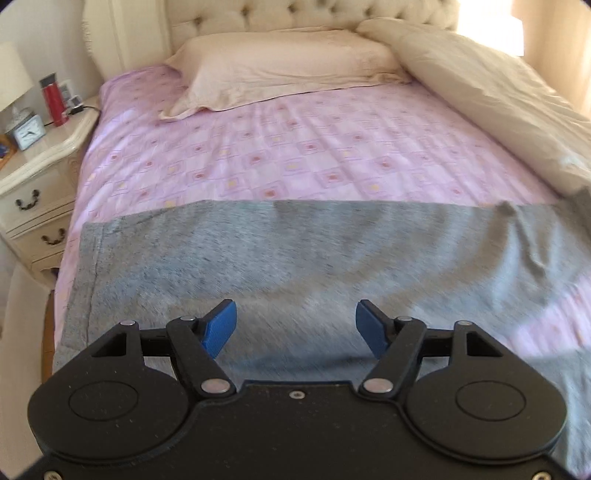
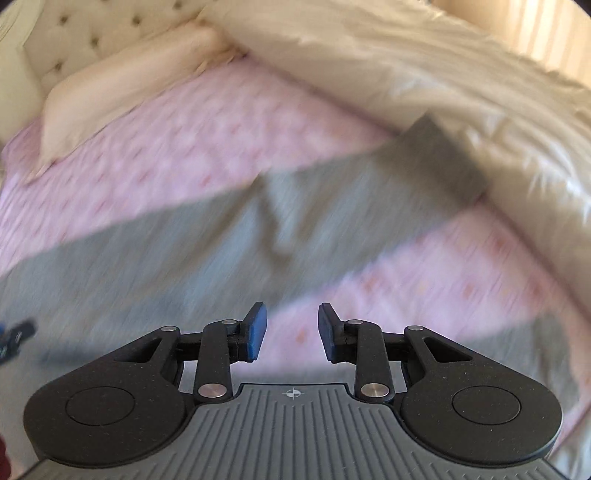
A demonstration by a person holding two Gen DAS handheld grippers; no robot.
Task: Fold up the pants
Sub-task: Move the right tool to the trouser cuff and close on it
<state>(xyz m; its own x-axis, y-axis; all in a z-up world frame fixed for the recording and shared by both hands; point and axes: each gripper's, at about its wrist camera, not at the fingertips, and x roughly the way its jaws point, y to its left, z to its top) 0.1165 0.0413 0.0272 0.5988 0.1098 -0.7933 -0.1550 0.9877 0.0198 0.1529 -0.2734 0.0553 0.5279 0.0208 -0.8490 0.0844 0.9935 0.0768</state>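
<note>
Grey pants lie spread across the near part of a bed with a pink patterned sheet. Their hemmed edge is at the left in the left wrist view. My left gripper hovers over the grey cloth, open, with nothing between its blue pads. The right wrist view is blurred. There the pants run from lower left to upper right, and one dark end rests against the cream duvet. My right gripper hangs open over the pink sheet beside the cloth's edge, with nothing held.
A cream pillow and a tufted headboard are at the far end. A bunched cream duvet fills the right side. At the left, a white nightstand carries a lamp, a red bottle and a small clock.
</note>
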